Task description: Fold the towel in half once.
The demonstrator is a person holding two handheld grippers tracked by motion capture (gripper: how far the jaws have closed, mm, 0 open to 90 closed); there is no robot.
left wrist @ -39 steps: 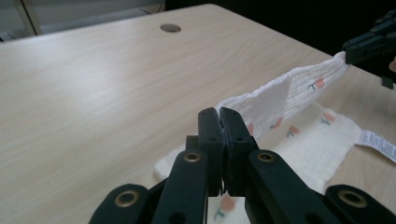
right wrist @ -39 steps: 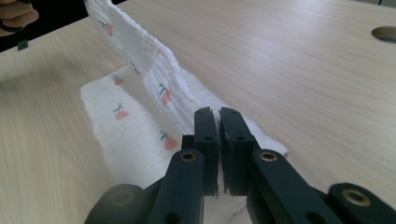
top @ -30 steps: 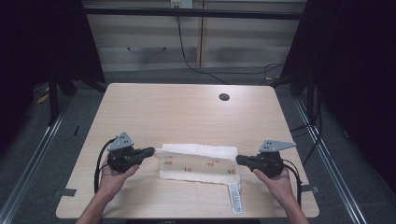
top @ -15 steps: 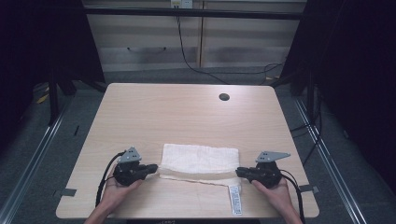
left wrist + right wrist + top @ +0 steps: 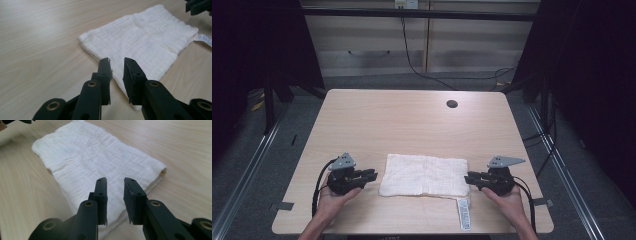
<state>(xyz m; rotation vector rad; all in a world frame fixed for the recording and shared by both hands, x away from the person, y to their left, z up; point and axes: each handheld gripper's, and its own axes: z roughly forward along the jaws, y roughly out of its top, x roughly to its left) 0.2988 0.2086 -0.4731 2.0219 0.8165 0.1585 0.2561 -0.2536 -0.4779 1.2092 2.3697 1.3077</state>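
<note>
A folded white cloth [image 5: 424, 175] lies flat near the table's front edge, with a printed label [image 5: 465, 214] sticking out at its front right corner. My left gripper [image 5: 371, 175] rests just left of the cloth [image 5: 140, 40], and its jaws have just been opening with nothing between them. My right gripper [image 5: 468, 178] sits at the cloth's right edge [image 5: 100, 162]; its jaws have also just been opening and stand apart, off the fabric. In both gripper views, the left gripper [image 5: 117, 63] and the right gripper [image 5: 115, 182] show a gap between the pads above the cloth's near edge.
The wooden table [image 5: 412, 120] has a round cable hole [image 5: 452, 104] at the back right. Cables trail from both grippers toward the front edge. Dark floor, rails and a cabinet surround the table.
The cloth went from a raised roll held between both grippers to lying folded flat. Both hands moved down toward the front edge, and both grippers let go and drew slightly outward.
</note>
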